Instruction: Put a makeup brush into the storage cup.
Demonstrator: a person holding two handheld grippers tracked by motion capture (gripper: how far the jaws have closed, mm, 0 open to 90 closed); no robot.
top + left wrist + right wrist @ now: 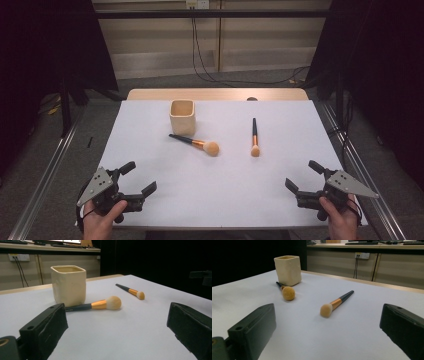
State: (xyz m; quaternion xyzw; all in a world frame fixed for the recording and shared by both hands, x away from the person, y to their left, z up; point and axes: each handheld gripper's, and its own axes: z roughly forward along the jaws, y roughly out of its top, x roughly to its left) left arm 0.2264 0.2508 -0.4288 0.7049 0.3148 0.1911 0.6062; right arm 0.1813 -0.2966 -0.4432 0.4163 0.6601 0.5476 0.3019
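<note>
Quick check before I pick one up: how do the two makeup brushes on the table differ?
The left brush has a big, round, fluffy head; the right brush has a smaller, narrower head. The left brush lies slantwise, with its handle end right by the cream square cup; the right brush lies nearly straight toward the table's far edge, out in the open. Both have black handles, orange-copper ferrules and pale bristles, and both lie flat.

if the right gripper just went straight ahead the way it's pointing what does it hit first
Most likely the slim brush, lying straight ahead between the open jaws of the right gripper. Depth is hard to judge, so it may pass over it.
</note>
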